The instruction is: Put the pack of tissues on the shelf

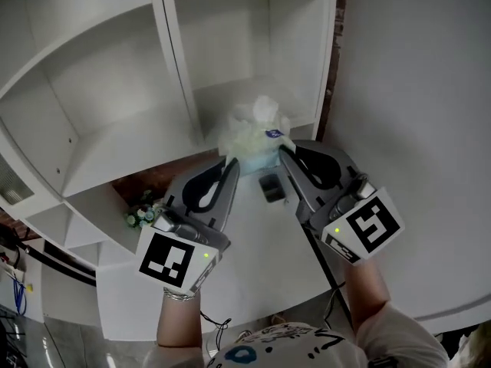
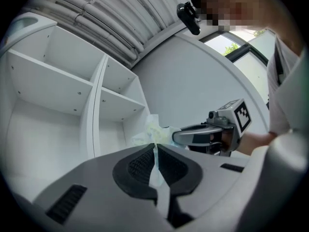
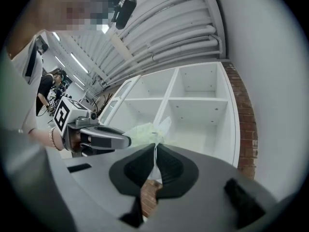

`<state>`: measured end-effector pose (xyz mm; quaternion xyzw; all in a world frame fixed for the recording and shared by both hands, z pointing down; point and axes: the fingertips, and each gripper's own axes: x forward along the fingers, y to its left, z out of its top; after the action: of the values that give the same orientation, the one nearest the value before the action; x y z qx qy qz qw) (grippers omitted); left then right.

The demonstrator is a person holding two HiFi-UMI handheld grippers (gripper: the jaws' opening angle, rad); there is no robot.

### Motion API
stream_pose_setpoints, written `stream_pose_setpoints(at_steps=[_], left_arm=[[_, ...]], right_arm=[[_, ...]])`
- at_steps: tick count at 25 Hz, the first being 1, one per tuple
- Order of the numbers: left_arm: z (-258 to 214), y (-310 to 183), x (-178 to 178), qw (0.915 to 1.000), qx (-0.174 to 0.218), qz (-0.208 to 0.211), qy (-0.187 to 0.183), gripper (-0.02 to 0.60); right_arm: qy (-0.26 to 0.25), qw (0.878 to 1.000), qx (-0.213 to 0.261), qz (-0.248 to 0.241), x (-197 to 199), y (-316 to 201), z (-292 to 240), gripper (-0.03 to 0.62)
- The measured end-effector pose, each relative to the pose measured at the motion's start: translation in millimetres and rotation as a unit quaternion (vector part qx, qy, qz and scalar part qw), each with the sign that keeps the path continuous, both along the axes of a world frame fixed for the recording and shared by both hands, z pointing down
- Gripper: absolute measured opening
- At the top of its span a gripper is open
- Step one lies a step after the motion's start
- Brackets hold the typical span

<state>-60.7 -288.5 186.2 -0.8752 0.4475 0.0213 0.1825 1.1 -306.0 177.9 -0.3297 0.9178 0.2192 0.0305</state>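
The pack hangs in the air between the two grippers, right at their tips. The left gripper is squeezed tight on a thin bit of the pack's wrap. In the left gripper view that bit shows as a pale strip pinched between the dark pads. The right gripper is squeezed tight on the wrap at the other side, and its own view shows the same pale strip in its jaws. So each gripper has hold of the pack by its skin, not by its body. The white shelf stands just ahead of the tips, and one of its open boxes is right behind the pack. I think the pack is very light, because two small pinches hold it up. It looks soft and squashy, so it should not break if it bumps the shelf. It may sag or swing between the tips. The wrap looks thin and smooth, so it could slip out of the pads or tear if the grippers pull apart. A good place to hold is where the wrap bunches up thick at each end of the pack. Both pinches should be at the same height, so the pack stays flat.
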Motion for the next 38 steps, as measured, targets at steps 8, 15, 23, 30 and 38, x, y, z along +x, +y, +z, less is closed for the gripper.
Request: stream_pose_setpoints(at_steps=[8, 15, 23, 30, 38], left_arm=[[-26, -83, 7, 0.9973, -0.017, -0.072, 0.0, 0.017], [-14, -143, 1, 0.9883, -0.064, -0.137, -0.016, 0.017], [-3, -173, -1, 0.9758, -0.114, -0.185, -0.02, 0.017], [-1, -186, 0, 0.9628, -0.114, -0.239, -0.052, 0.017], [-5, -181, 3, 0.9669, -0.101, -0.233, -0.027, 0.018]], right_arm=[[-0.004, 1.0, -0.012, -0.025, 6, -89, -22, 0.028], [0.03, 0.999, -0.036, -0.018, -3, -149, -11, 0.028], [0.064, 0.993, -0.095, -0.022, -9, -186, 9, 0.029], [0.083, 0.986, -0.14, -0.023, -9, -194, 13, 0.03], [0.079, 0.985, -0.153, -0.01, -9, -191, 18, 0.19]])
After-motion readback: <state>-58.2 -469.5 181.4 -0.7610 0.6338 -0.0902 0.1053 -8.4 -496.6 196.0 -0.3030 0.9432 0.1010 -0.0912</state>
